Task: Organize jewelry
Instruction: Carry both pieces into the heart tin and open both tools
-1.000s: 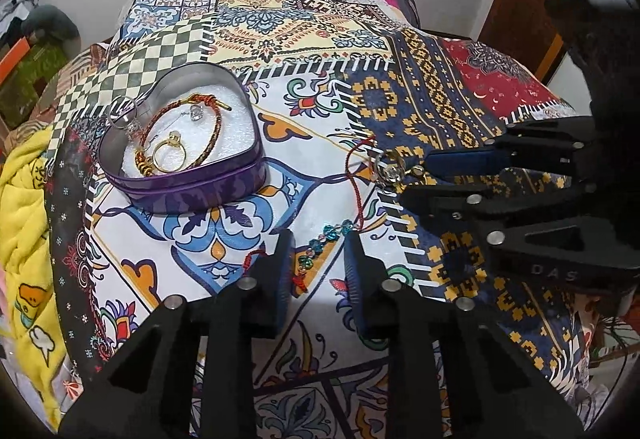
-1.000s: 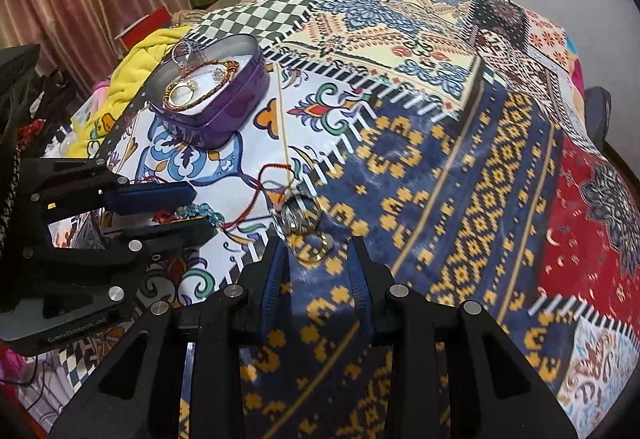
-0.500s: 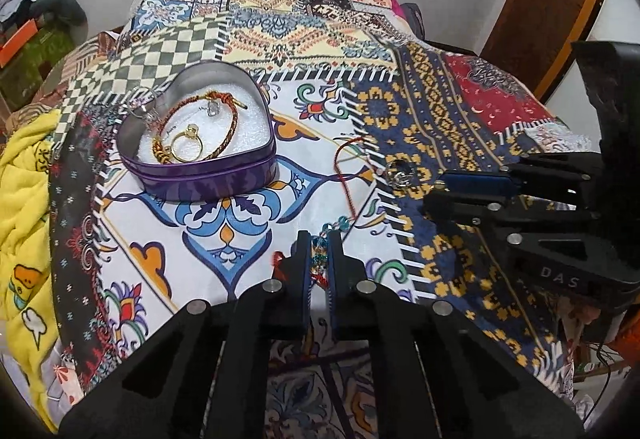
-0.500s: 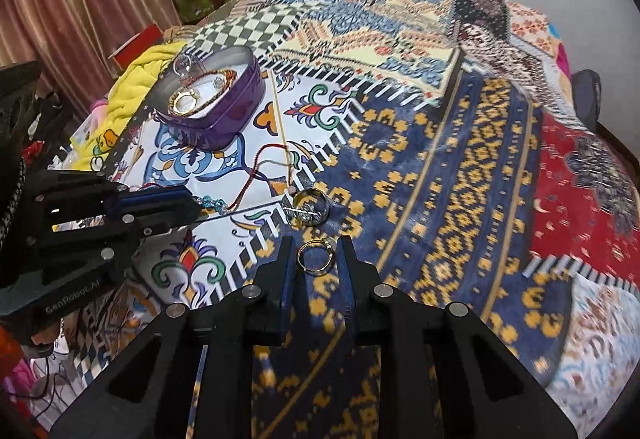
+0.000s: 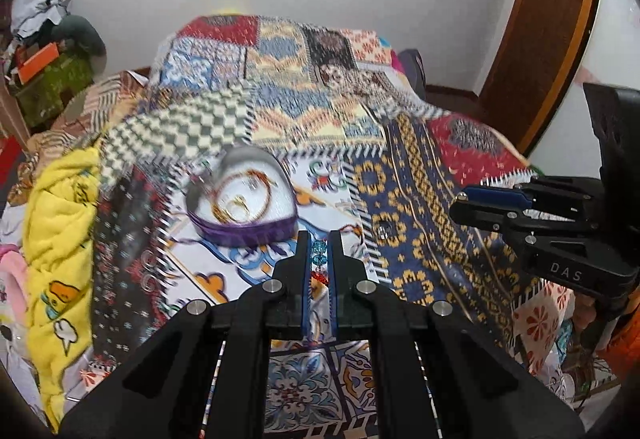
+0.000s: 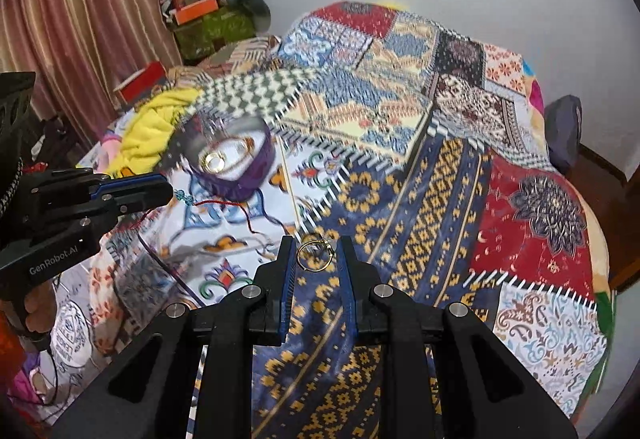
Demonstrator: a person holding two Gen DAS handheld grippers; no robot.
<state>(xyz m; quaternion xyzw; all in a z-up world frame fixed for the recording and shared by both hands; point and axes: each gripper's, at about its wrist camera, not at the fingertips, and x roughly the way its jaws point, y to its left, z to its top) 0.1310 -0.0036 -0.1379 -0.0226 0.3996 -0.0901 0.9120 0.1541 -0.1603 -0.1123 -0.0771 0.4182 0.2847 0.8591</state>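
My left gripper [image 5: 319,259] is clamped on a beaded bracelet [image 5: 319,253], lifted above the bed [image 5: 420,199] near the heart-shaped tin [image 5: 244,199]. My right gripper [image 6: 317,259] grips a gold ring [image 6: 314,257].

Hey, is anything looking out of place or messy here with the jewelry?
Mostly tidy. The left gripper pinches a beaded bracelet whose red cord trails loose over the bedspread. The right gripper holds a gold ring, not yet in the heart-shaped tin.
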